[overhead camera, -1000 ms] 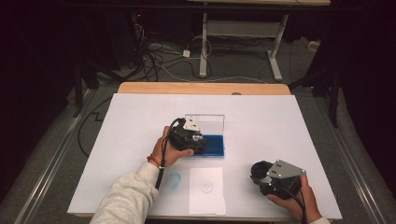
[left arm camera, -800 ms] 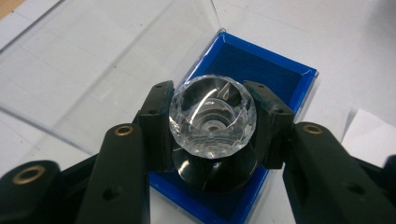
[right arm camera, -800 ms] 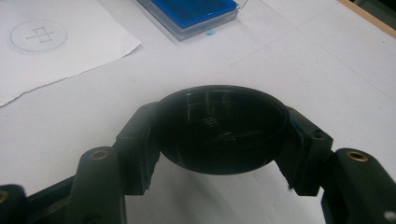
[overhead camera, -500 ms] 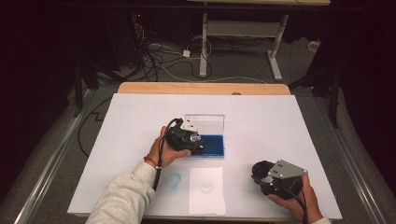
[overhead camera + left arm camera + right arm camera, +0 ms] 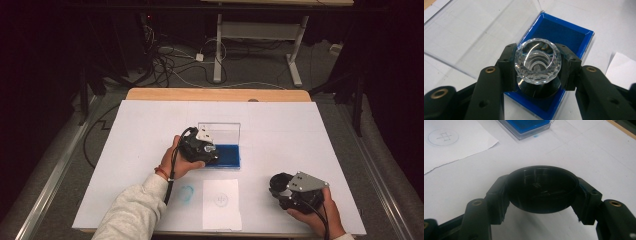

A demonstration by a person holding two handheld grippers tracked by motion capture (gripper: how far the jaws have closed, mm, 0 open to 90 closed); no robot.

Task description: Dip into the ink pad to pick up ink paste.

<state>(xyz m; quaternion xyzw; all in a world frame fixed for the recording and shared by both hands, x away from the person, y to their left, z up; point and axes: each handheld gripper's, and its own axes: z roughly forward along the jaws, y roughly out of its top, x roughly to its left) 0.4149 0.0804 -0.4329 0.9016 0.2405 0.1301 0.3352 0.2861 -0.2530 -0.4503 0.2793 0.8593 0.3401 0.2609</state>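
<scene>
1. Stamp (image 5: 538,62): it has a clear, shiny top with many small flat sides, and a dark round bottom. It sits between the two black jaws of the left gripper (image 5: 538,66), and the jaws squeeze it from both sides.
2. The stamp's dark bottom is down in the blue ink pad (image 5: 564,32), near the pad's front edge.
3. The ink pad lies in a case with a clear lid (image 5: 220,131), and the lid stands open behind it.
4. In the high view the left gripper (image 5: 200,148) is at the middle of the white table (image 5: 300,135), right at the blue pad.
5. The right gripper (image 5: 541,190) has its jaws clamped on a black round cap (image 5: 541,188), and it rests near the front right of the table.
6. A white paper (image 5: 221,202) with a small round mark lies between the two hands, near the front edge.
7. A blue smudge (image 5: 186,192) is on the table just left of the paper.
</scene>
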